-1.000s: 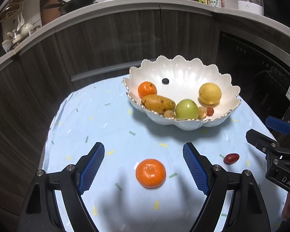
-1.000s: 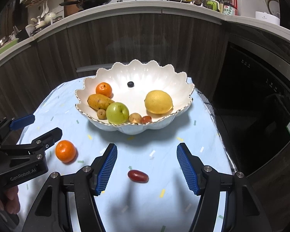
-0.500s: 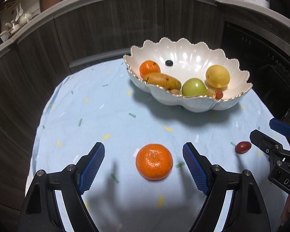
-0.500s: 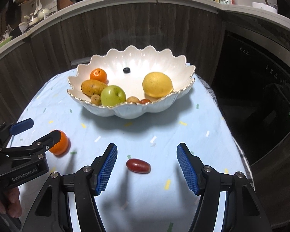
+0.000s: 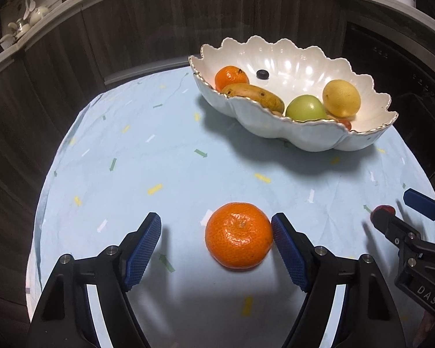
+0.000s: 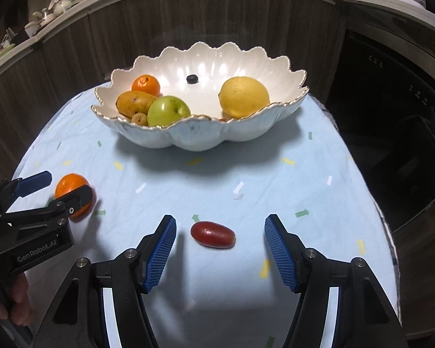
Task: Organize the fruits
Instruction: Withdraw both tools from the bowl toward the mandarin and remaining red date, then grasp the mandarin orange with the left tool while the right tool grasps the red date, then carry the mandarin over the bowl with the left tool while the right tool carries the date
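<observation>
A loose orange mandarin (image 5: 237, 236) lies on the light blue cloth between the blue pads of my left gripper (image 5: 216, 229). The jaws are closing: the right pad is at the fruit's skin, the left pad stands well off it. In the right wrist view that left gripper (image 6: 66, 184) straddles the same mandarin (image 6: 69, 185). A small dark red oval fruit (image 6: 213, 234) lies between the fingers of my open right gripper (image 6: 220, 223), touching neither pad. The white scalloped bowl (image 6: 200, 136) behind holds a mandarin, a brown pear, a green apple, a lemon and small fruits.
The round table's cloth (image 5: 159, 150) drops off at its edges left and right. Dark wood cabinets curve behind the bowl (image 5: 304, 139), and a dark appliance front stands to the right. A person's fingers (image 6: 17, 298) hold the left gripper's handle.
Both grippers have come down toward the cloth, so the mandarin and the red fruit now sit between their fingers. The left jaws have narrowed slightly.
</observation>
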Demonstrator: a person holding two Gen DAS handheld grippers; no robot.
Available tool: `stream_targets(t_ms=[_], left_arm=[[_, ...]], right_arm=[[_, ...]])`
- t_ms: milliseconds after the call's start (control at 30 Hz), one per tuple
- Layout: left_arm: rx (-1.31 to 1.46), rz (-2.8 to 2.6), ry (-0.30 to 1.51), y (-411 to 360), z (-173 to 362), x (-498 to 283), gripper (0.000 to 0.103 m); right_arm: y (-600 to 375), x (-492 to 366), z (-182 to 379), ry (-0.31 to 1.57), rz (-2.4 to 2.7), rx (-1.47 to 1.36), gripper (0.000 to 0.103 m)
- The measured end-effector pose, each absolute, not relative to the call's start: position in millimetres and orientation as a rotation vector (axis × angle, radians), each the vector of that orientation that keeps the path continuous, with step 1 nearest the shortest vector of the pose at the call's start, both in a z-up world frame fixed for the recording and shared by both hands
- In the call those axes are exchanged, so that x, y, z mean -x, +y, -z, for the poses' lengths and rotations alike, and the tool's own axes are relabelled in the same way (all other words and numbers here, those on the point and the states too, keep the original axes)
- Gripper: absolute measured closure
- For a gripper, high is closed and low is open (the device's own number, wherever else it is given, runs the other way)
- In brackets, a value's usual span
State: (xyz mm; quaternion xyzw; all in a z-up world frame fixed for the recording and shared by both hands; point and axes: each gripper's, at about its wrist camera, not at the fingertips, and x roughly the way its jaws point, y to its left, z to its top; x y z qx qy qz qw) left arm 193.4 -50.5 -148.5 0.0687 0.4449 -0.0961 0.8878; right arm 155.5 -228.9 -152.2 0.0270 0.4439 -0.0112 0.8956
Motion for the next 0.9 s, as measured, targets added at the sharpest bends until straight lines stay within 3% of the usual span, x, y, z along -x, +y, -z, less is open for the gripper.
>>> stream_targets(t_ms=[267, 467, 600, 900], left_arm=[[-0.137, 0.219, 0.944, -55.6, 154.2, -195.4, 0.031], [-0.127, 0.236, 0.960, -57.7, 159.4, -194.0, 0.047], [-0.123, 0.254, 0.956, -60.3, 157.5, -193.2, 0.058], [-0.123, 0.255, 0.944, -62.0, 150.4, -188.9, 0.060]], right_arm=[[-231.9, -159.9, 161.0, 0.962, 0.015, -0.084, 0.057], [-229.1, -159.3, 161.4, 0.952, 0.007, -0.069, 0.070], [-230.2, -160.4, 161.2, 0.953, 0.004, -0.075, 0.071], [-233.3, -160.3, 154.9, 0.943, 0.009, -0.081, 0.071]])
